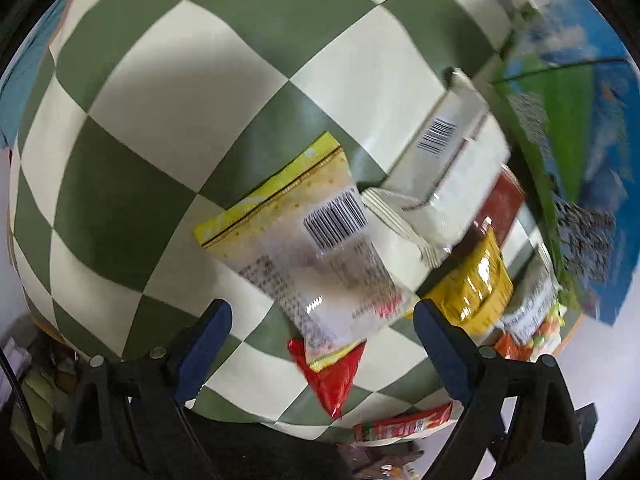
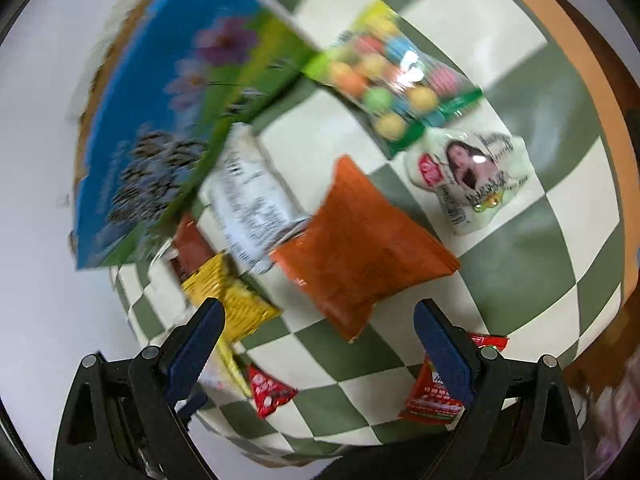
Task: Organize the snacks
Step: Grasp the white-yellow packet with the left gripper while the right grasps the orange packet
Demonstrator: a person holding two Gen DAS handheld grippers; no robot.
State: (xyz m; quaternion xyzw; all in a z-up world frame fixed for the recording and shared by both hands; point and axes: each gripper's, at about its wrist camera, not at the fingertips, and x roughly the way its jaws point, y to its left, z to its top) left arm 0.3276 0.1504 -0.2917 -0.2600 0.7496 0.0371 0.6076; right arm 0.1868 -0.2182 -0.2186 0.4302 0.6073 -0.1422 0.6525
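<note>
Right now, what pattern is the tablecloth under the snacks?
Green-and-white checks on the tablecloth, clearest in the left wrist view.

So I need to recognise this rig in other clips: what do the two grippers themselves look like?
Both match: the left gripper and right gripper each have two black angular plastic arms with triangular cut-outs and silver pivot pins, ending in dark blue ribbed pads. No sleeves or markings show.

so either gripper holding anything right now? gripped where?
Nothing held. Left gripper and right gripper are both open above the snack packets, pads touching nothing.
</note>
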